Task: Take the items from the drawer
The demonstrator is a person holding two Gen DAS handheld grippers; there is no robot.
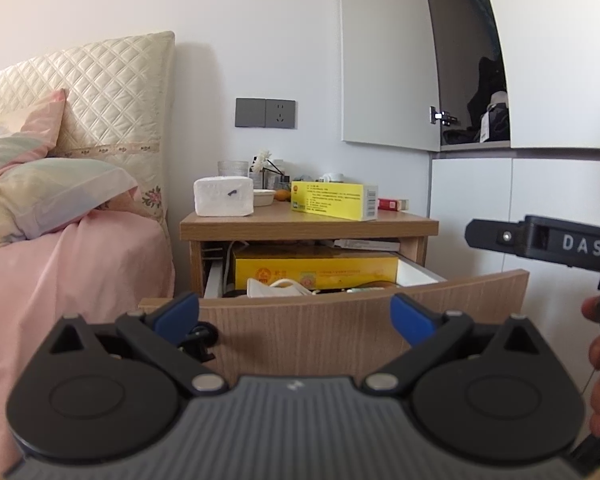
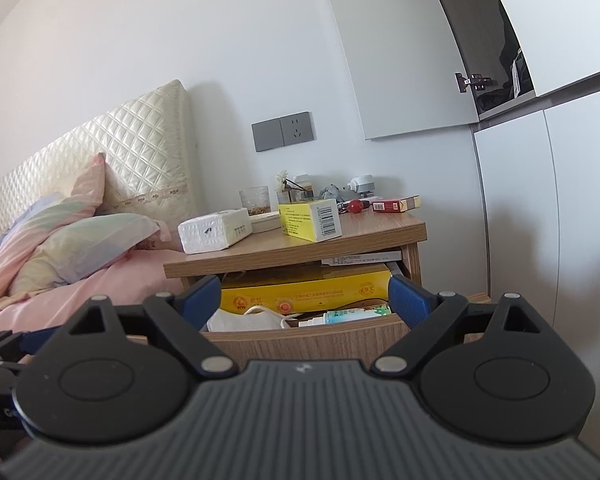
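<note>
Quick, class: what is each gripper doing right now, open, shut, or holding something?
Left gripper: open, holding nothing, in front of the open drawer.
Right gripper: open, holding nothing, facing the drawer's contents.

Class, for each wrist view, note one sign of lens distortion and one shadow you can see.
Left wrist view: wardrobe door edge bows; headboard shadows the wall. Right wrist view: bedside table tilts, dark corners; soft shadow on the wardrobe panel.
</note>
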